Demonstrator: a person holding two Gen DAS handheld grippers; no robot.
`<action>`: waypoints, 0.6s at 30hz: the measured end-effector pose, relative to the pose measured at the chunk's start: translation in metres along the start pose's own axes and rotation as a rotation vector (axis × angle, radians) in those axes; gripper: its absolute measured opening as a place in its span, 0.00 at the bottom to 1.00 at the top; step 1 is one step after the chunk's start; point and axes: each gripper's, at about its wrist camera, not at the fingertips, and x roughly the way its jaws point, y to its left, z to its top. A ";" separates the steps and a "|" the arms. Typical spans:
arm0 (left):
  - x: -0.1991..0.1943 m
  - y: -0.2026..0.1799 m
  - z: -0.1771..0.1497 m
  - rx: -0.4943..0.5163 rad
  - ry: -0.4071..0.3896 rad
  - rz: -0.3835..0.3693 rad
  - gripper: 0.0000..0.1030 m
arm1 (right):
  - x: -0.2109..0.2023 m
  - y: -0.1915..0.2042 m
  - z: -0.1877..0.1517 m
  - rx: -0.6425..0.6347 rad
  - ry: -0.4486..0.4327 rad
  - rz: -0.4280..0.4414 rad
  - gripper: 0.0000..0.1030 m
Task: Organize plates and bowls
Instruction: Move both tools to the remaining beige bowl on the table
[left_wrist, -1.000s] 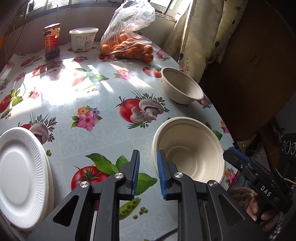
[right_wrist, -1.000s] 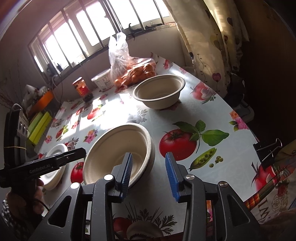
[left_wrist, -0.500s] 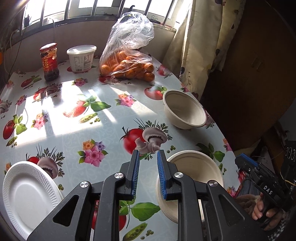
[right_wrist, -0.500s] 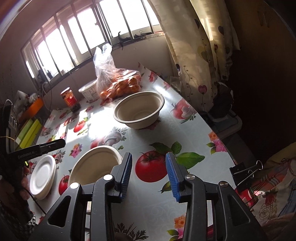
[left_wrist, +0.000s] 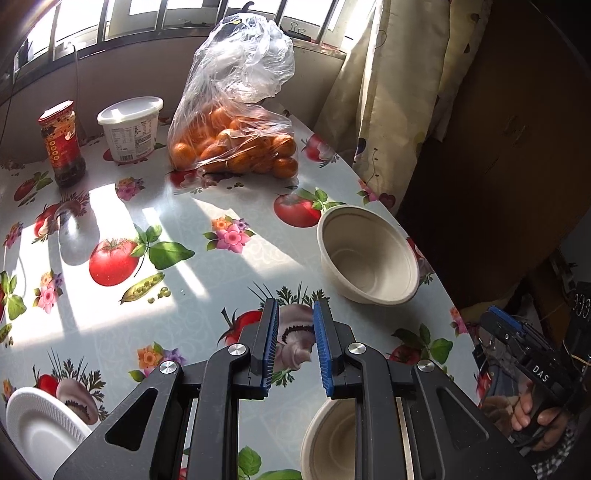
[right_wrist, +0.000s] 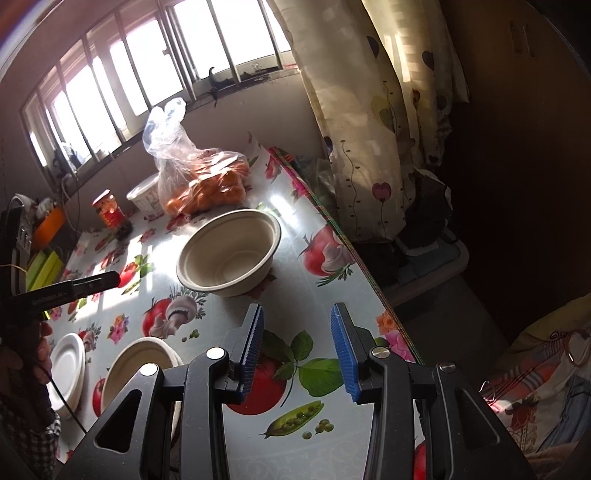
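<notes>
The tabletop (left_wrist: 229, 273), covered in a glossy cloth printed with tomatoes, mushrooms and flowers, fills both views, with a barred window behind it and a patterned curtain (right_wrist: 373, 122) hanging at its right edge. A clear bag of oranges (left_wrist: 236, 129) sits near the window, with a white lidded tub (left_wrist: 131, 127) and a red-labelled jar (left_wrist: 62, 144) to its left. Of the task's things, the far bowl (right_wrist: 229, 253) stands upright and alone close to the curtain-side edge, with bare cloth between it and both grippers. The near bowl (right_wrist: 142, 360) sits lower down, partly hidden behind the tool frames, and the white plates (right_wrist: 68, 371) are stacked just left of it, apart from it. The left gripper (left_wrist: 293, 347) hovers over a mushroom print, jaws slightly parted on nothing. The right gripper (right_wrist: 297, 349) hangs over a tomato print, jaws spread wider and empty.
</notes>
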 end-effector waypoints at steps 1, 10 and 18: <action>0.003 0.000 0.003 0.000 -0.003 -0.002 0.20 | 0.003 -0.002 0.003 0.003 0.000 0.008 0.36; 0.038 -0.003 0.032 0.018 0.038 -0.046 0.20 | 0.037 -0.019 0.024 0.070 0.054 0.086 0.36; 0.064 -0.007 0.041 0.011 0.089 -0.112 0.20 | 0.060 -0.016 0.038 0.057 0.102 0.177 0.36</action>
